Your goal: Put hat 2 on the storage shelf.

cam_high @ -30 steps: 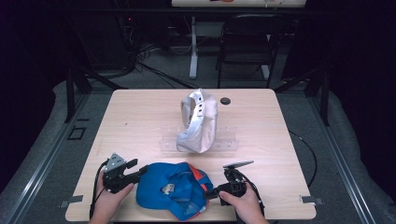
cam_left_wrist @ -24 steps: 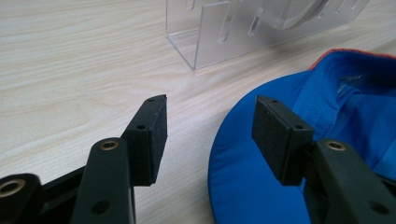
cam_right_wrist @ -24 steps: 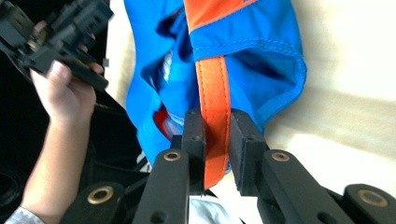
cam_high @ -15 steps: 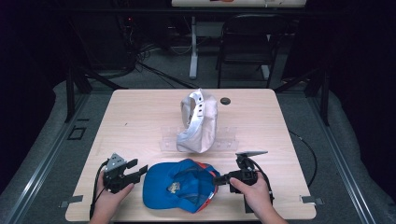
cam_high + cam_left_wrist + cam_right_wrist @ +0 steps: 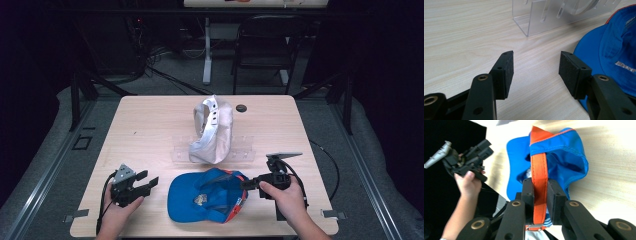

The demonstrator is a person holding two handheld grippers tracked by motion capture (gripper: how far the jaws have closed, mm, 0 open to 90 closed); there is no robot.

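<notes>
At the lower centre of the high view, we see the blue cap (image 5: 207, 200) lying on the wooden table (image 5: 150, 125), just below the grey cap (image 5: 212, 131) propped on a clear acrylic stand (image 5: 180, 148). Our right gripper (image 5: 245, 185), at the cap's right edge, clamps its orange strap (image 5: 539, 177) between both pads. Our left gripper (image 5: 150, 182), at lower left, rests beside the cap with jaws spread and nothing between them.

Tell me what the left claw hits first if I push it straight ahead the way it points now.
Probably the clear acrylic stand: the left claw stands open over bare table, with the stand's corner ahead and the blue cap just off to one side. Depth is unclear, so it may brush the cap's brim.
</notes>
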